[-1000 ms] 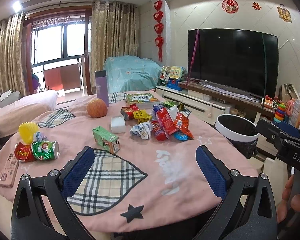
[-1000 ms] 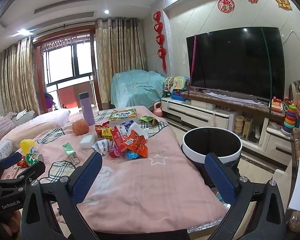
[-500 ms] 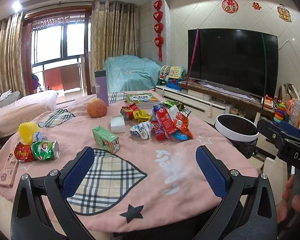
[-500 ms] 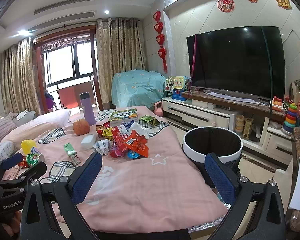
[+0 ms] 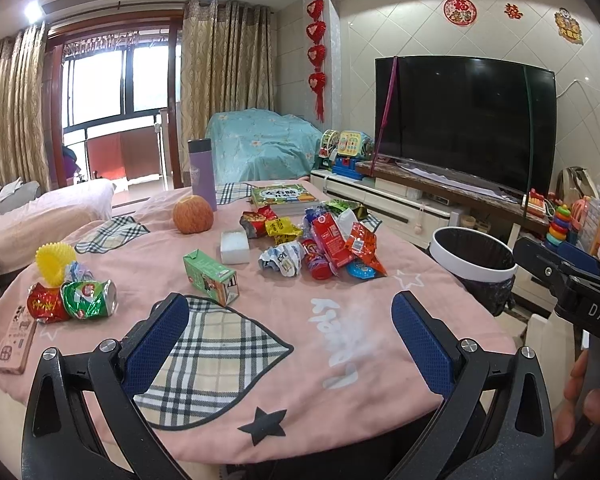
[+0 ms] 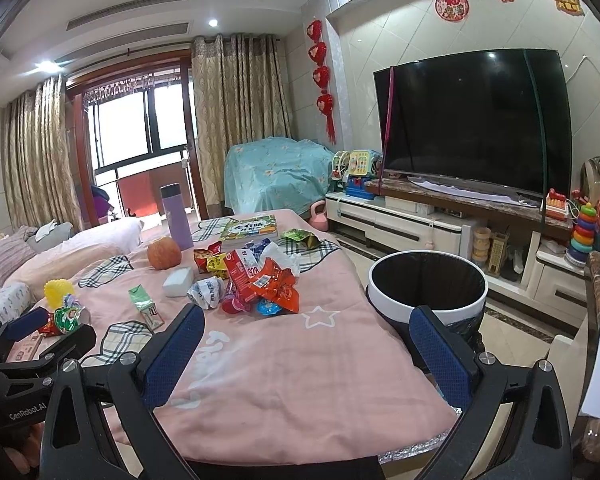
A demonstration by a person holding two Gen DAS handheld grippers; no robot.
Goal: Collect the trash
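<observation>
Nothing has moved; wrappers lie beyond the spread right hand-held gripper.

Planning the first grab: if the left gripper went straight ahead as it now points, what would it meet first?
Probably the green carton, lying just ahead of the open left gripper, slightly left of centre. Otherwise the crumpled white wrapper at the near edge of the snack pile. Depth is uncertain through the fisheye.

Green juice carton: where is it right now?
Left wrist view: the green juice carton lies on the pink tablecloth, left of the wrapper pile, near the white block.
</observation>
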